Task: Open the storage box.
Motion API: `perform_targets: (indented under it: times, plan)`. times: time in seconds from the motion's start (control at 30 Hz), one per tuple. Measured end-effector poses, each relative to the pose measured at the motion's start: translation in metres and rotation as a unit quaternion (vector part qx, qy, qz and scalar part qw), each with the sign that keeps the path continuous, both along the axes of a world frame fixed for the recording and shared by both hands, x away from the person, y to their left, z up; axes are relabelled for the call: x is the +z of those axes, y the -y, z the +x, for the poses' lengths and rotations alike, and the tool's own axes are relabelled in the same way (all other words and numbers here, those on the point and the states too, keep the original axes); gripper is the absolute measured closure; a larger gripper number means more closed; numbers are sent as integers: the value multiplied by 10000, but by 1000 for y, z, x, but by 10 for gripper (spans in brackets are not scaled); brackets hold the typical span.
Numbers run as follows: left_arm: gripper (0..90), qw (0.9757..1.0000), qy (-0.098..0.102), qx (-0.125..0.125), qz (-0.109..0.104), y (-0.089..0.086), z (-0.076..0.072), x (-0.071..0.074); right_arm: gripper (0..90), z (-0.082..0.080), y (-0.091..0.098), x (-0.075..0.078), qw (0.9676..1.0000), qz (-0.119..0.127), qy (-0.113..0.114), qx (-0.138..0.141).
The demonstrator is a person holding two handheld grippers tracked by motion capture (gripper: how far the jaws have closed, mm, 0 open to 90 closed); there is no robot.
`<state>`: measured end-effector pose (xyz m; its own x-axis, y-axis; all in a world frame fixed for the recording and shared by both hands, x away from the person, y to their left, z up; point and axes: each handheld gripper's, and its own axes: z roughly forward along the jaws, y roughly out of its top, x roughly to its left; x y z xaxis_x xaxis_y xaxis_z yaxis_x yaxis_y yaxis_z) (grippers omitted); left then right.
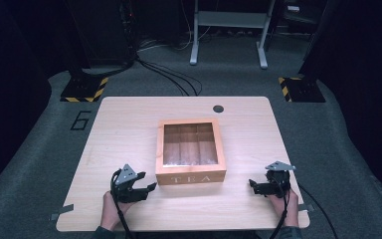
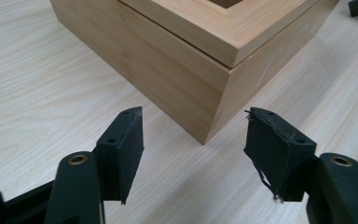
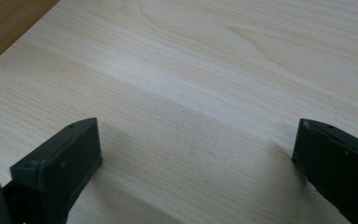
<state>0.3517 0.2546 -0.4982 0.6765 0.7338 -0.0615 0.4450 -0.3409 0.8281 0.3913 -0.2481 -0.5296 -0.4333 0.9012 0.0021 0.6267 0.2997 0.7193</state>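
Two open grippers flank the closed tea box.

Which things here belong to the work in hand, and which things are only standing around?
Part of the work:
- tea box, lid closed, mid-table
- left gripper, open, aimed at the box's near corner
- right gripper, open, over bare table

Standing around:
- round cable hole in the table
- grey desk frame behind
- floor cables
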Motion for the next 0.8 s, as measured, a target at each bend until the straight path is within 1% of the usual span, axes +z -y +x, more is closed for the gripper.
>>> perform_targets:
  times: [0.13,0.17,0.27,0.3,0.4,0.43,0.5,0.53,0.6,0.63,0.67,0.7,0.73,0.77,0.8]
  plan:
    - [395,10000,12,-28,-3,1,0,2,7,0,0,0,10000,1,2,-7]
    - [422,10000,24,-42,-42,1,0,2,7,0,0,0,10000,2,-1,-2]
    - [455,10000,41,-76,-36,2,-1,4,7,0,0,0,10000,6,-9,-14]
    - [474,9999,22,-88,-64,3,-1,4,7,0,0,0,10000,-8,3,-4]
    - [551,9999,51,-132,-48,4,-2,7,7,0,0,0,10000,-5,4,-16]
    - [566,9998,68,-164,-29,4,-1,7,7,0,0,0,10000,-18,3,15]
    - [604,9998,67,-167,-45,5,-2,8,7,0,0,0,10000,1,2,-11]
    - [631,9998,126,-167,-58,6,-2,9,7,0,0,0,10000,-20,1,18]
    - [663,9997,146,-179,-70,7,-2,9,7,0,0,0,10000,5,2,-13]
    - [663,9997,137,-213,-45,6,-2,10,7,0,0,0,10000,5,2,-13]
    - [688,9997,127,-196,-99,7,-2,10,7,0,0,0,10000,0,-3,-8]
    - [701,9997,127,-196,-99,7,-2,10,7,0,0,0,10000,0,-3,-8]
    - [723,9996,171,-200,-97,8,-2,11,7,0,0,0,10000,-9,2,-2]
    - [732,9996,142,-221,-102,8,-2,12,7,0,0,0,10000,-3,3,-5]
    - [744,9996,157,-236,-79,9,-2,12,7,0,0,0,10000,-7,1,5]
